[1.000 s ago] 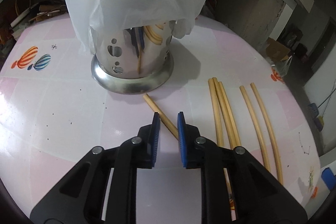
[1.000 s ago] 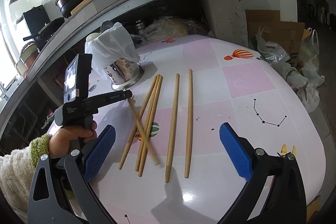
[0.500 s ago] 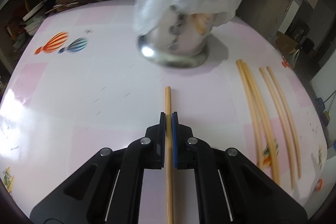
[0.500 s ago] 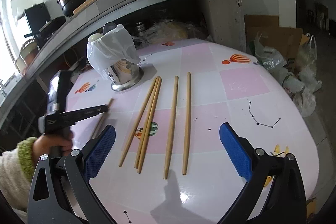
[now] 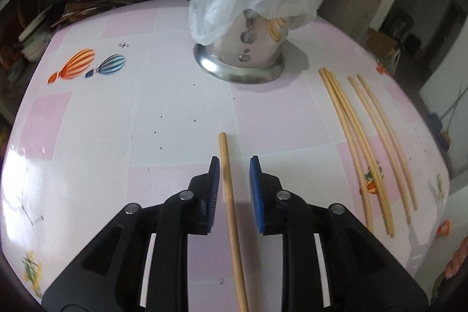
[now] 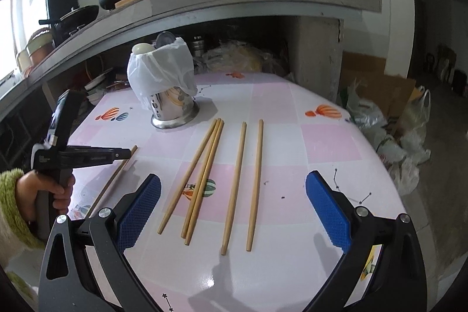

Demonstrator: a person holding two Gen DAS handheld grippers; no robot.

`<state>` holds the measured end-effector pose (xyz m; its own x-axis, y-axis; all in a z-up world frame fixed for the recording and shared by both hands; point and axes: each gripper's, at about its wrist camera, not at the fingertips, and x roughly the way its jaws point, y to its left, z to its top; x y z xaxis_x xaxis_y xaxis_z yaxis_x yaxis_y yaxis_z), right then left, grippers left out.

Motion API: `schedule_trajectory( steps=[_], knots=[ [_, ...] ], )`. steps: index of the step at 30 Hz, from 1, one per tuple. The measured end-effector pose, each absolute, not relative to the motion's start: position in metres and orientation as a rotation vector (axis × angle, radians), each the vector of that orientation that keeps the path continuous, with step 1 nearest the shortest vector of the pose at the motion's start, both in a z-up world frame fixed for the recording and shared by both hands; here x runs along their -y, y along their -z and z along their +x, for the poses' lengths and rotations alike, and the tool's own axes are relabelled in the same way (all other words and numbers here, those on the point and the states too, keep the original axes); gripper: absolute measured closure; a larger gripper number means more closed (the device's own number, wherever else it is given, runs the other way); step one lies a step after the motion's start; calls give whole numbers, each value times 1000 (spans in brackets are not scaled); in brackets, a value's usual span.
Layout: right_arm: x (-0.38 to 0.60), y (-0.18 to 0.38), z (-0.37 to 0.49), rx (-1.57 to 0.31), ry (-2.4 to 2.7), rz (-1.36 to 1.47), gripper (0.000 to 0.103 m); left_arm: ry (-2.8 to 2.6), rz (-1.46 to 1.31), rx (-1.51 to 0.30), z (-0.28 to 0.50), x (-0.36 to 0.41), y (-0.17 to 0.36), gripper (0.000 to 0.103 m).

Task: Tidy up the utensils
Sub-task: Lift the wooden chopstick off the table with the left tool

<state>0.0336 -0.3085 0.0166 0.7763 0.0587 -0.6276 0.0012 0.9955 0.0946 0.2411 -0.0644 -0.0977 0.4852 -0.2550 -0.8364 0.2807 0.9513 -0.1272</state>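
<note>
Chopstick [image 5: 231, 206] released since clamped; left fingers [image 5: 234, 189] opening, seemingly clear of it | right fingers [image 6: 234, 209] wide, empty

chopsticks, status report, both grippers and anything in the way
Left gripper opening, one chopstick between its pads, untouched. Right gripper wide open, empty, above five chopsticks lying on table. Bag-covered metal holder behind them, path clear.

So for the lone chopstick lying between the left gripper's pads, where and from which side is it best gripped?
Grip the lone chopstick on its shaft, somewhat back from the far tip, coming down from above with a pad on each long side. It lies flat on the table, in line with the left gripper, whose jaws are opening and not pressing it. It is thin and round, so probably only a squeeze across its width holds.
</note>
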Motion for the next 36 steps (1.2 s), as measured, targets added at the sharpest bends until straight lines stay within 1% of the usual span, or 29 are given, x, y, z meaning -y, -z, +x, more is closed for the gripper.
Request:
schedule_trajectory(
  steps=[3,9,16,17,21,26,31,36],
  knots=[
    [306,-20,32,-667,-27,71,6,318,103,-1054,248,73,104,83],
    [305,-24,31,-653,-26,39,6,310,143,-1067,256,76,105,83],
    [311,-26,32,-638,-18,29,6,288,184,-1051,254,78,105,91],
    [313,-27,32,-634,-16,28,6,287,185,-1048,253,79,105,96],
    [320,-29,31,-621,6,30,6,281,189,-1031,249,81,105,98],
    [330,-33,26,-594,38,44,6,289,142,-1020,249,75,104,98],
    [341,-36,26,-585,71,56,6,319,53,-965,241,59,85,98],
    [351,-39,34,-576,51,83,6,366,-52,-864,226,39,44,98]
  ],
)
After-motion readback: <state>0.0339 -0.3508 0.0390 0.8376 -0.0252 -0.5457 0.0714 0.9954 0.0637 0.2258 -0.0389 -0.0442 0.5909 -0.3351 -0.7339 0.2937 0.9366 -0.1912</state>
